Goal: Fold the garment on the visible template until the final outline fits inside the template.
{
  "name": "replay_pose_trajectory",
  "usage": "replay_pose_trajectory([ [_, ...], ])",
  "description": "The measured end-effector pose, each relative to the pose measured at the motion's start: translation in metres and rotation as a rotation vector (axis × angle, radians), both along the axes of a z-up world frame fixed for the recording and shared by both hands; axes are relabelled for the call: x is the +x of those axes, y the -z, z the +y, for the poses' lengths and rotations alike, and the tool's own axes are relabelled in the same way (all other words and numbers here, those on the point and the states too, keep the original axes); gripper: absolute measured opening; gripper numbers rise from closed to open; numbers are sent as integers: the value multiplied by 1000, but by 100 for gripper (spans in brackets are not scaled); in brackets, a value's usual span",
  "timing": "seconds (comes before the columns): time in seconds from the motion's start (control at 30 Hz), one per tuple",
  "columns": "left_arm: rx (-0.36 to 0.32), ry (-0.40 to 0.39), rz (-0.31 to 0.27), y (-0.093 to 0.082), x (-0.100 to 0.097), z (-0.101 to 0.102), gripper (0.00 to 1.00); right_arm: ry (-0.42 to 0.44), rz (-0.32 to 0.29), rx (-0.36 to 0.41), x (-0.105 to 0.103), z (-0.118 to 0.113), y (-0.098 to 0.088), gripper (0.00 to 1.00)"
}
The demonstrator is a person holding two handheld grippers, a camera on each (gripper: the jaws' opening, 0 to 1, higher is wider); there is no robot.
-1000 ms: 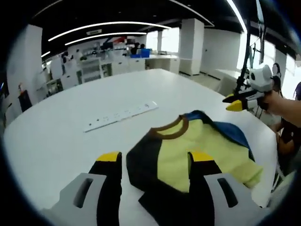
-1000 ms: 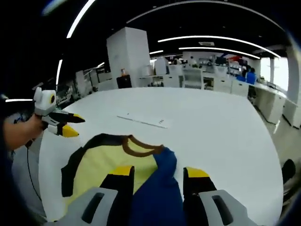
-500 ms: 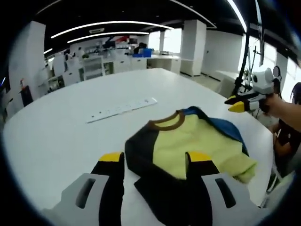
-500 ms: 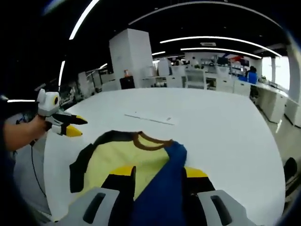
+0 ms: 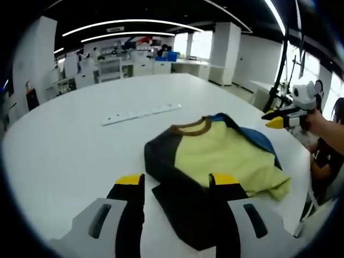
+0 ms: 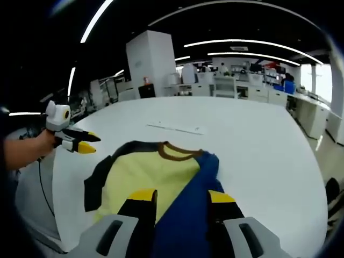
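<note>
A yellow garment (image 5: pixel 220 156) with a brown collar, a black sleeve (image 5: pixel 183 209) and a blue sleeve (image 5: pixel 258 141) lies flat on the white table (image 5: pixel 64 156). My left gripper (image 5: pixel 177 183) hangs open just above the black sleeve, its jaws wide apart. In the right gripper view the garment (image 6: pixel 150 172) spreads ahead, and the blue sleeve (image 6: pixel 185 215) shows between the wide jaws of my open right gripper (image 6: pixel 181 198). Each gripper also shows in the other's view, held in a hand off the cloth: the right gripper (image 5: pixel 274 122) and the left gripper (image 6: pixel 88 144).
A long white strip (image 5: pixel 142 113) lies on the table beyond the collar, also seen as the strip (image 6: pixel 174 128). The table edge runs close behind the blue sleeve. Desks, chairs and pillars of an office stand far behind.
Both cameras have drifted slightly, so the garment sits a little differently in each view. Its shape on the table is the same. Neither gripper has taken hold of anything.
</note>
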State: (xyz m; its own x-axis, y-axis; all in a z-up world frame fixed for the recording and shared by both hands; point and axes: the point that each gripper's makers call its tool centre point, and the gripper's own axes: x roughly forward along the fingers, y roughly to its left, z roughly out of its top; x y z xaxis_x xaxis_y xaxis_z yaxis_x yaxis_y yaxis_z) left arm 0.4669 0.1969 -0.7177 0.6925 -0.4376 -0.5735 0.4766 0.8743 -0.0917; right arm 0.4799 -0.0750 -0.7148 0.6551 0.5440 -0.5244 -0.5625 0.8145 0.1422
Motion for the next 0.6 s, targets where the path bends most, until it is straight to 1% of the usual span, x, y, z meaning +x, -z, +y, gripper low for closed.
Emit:
replay_pose_trajectory([
  [0.13,-17,-23,29,9,-6,7,43,-14,17,-2,-9,2,5,32],
  [0.2,-20,-31,38,14,-8,9,43,-21,15,-8,-13,3,6,31],
  [0.3,-21,-29,50,19,-12,8,42,-32,24,-14,-21,5,13,30],
  [0.43,-44,-34,69,25,-16,7,41,-39,40,-18,-29,6,20,30],
  [0.6,-35,-33,91,36,-19,8,40,-53,56,-13,-41,11,28,28],
])
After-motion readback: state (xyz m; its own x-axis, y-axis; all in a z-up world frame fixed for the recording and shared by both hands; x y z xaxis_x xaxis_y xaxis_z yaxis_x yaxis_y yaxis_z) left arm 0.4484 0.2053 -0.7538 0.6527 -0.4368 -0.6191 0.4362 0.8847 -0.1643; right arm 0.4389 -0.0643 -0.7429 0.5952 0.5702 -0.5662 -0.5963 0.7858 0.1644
